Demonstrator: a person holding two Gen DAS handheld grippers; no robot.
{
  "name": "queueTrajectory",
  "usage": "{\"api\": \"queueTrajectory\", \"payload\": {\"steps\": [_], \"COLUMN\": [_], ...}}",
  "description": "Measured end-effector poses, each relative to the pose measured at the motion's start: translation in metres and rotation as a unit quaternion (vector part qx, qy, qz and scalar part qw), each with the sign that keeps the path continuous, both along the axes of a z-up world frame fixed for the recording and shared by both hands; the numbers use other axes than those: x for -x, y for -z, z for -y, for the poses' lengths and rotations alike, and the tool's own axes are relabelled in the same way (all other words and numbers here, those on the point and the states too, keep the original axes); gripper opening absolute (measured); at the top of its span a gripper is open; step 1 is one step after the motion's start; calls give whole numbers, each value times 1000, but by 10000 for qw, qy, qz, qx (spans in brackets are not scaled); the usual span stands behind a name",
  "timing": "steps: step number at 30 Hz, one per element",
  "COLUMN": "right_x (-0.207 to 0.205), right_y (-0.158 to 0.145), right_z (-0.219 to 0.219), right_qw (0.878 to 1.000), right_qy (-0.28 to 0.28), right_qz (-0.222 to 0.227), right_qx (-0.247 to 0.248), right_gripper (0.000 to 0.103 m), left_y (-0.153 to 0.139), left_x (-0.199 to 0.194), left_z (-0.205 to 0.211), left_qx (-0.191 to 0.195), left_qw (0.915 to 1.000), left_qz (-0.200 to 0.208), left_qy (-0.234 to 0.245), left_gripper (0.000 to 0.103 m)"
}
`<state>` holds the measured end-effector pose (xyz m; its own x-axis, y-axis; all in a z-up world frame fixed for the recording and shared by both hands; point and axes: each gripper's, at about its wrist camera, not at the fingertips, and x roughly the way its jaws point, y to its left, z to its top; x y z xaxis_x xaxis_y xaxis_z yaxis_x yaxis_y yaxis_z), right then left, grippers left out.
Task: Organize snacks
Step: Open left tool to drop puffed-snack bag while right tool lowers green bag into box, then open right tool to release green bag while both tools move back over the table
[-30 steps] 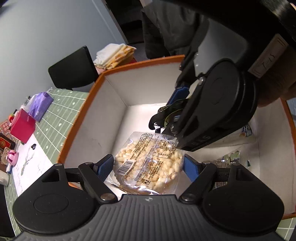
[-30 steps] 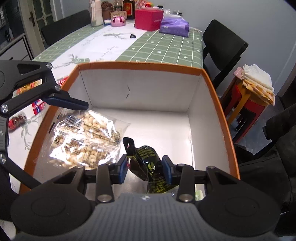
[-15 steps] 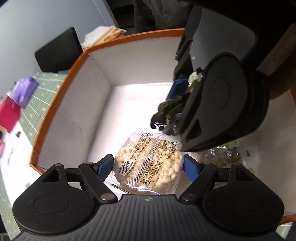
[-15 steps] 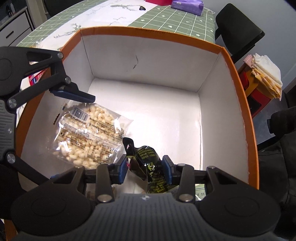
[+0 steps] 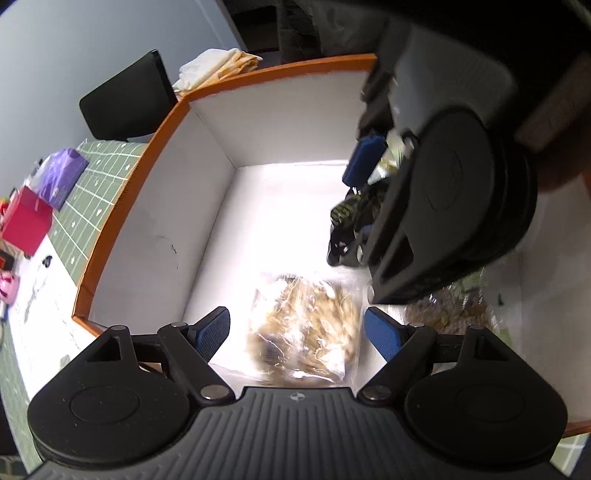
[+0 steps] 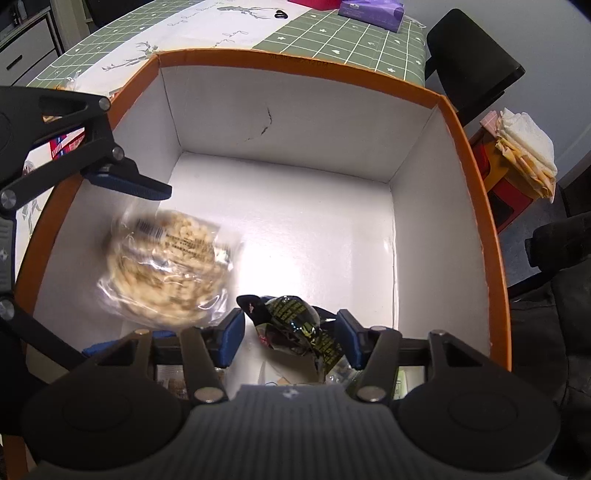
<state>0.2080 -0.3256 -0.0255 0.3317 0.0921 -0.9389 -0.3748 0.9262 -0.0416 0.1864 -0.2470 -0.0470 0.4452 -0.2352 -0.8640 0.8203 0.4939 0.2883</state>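
Orange-rimmed box (image 6: 476,192) with white inner walls served as landmark; it sat on a green grid-pattern worktop (image 6: 332,33). Left of the box in the left wrist view, a red box (image 5: 26,225) and a purple packet (image 5: 61,177) lay on the worktop, well apart from the box, with a black chair (image 5: 129,99) beyond the box's far-left corner. Left tongs (image 5: 295,328) pointed down into the box near its left wall, jaws wide and opening, blue pads clear of everything. A clear bag of pale puffed snacks (image 5: 306,332) sat between and below those pads, blurred, not touched by either; could not tell whether it was resting on the box floor. In the right wrist view the same snack bag (image 6: 170,269) showed at the left side of the box floor, below one blue finger of the left tongs (image 6: 129,184). Right tongs (image 6: 291,339) hung over the near part of the box, jaws opening, about half apart. A black crinkled wrapper with yellow print (image 6: 291,325) sat between its pads; a gap showed on the left side, contact on the right pad could not be told. More packets (image 5: 454,314) lay on the box floor at the right, partly hidden. Outside the box's right wall, folded cloths (image 6: 524,147) were stacked on a red stool (image 6: 506,199).
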Motion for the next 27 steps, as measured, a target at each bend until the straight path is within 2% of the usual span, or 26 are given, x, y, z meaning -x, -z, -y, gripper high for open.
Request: {"api": "queueTrajectory", "payload": {"steps": [2, 6, 18, 27], "right_x": [2, 1, 4, 9], "right_y": [-1, -7, -51, -81], "right_z": [1, 4, 6, -14], "right_qw": [10000, 10000, 9989, 9977], "right_qy": [7, 51, 160, 37], "right_qz": [-5, 38, 434, 671], "right_qx": [-17, -34, -109, -28], "right_gripper": [59, 59, 60, 60], "left_y": [-6, -12, -36, -56], "left_x": [-2, 0, 12, 15], "left_z": [-3, -4, -20, -46], "left_qx": [119, 114, 396, 636], "left_qw": [9999, 9999, 9986, 9960], "left_qz": [-98, 58, 338, 541], "left_qy": [-69, -80, -121, -325], "left_gripper": [97, 97, 97, 97]}}
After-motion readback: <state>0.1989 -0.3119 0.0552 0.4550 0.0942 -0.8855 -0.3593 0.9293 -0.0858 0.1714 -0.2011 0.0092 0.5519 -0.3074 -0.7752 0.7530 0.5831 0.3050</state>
